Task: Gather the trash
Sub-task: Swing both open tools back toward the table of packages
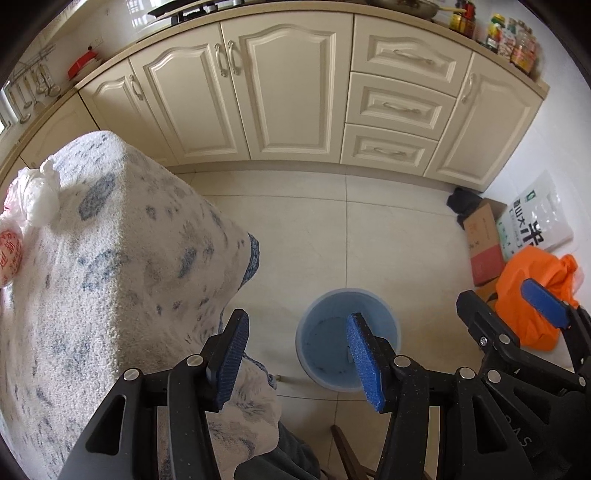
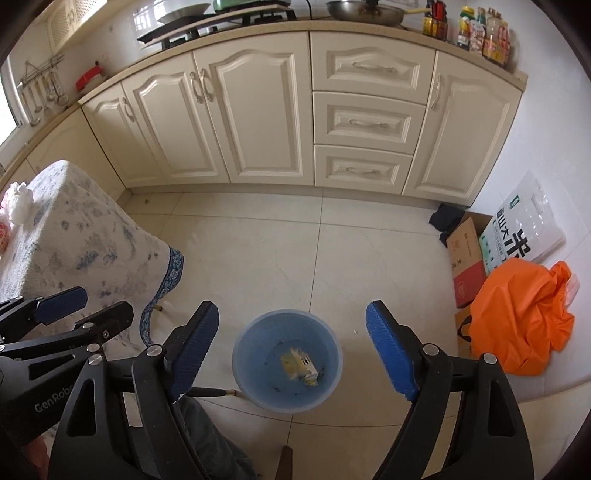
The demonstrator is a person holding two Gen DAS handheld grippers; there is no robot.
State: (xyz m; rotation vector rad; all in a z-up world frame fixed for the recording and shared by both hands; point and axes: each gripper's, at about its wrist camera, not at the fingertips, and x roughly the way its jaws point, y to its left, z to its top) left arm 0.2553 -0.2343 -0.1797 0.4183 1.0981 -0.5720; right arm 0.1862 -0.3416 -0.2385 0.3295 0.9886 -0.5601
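Daylight, soft and even, enters from the window at far left; both views bright. Sunlit patch on the cloth (image 1: 110, 258) left of the left gripper's fingers; its hanging side shaded. Mild glare on the wall tiles (image 2: 147, 18). Strong fisheye bending: cabinets (image 1: 288, 92) bow, corners vignette black. The scrap in the bucket (image 2: 286, 360) is blurred; elsewhere sharp.

Pale blue bin (image 2: 287, 363), orange bag (image 2: 517, 317) (tablecloth (image 2: 85, 243) white, blue-flecked).

Cream cabinets (image 2: 258, 110) line a pale tiled floor (image 2: 277, 240), daylit.
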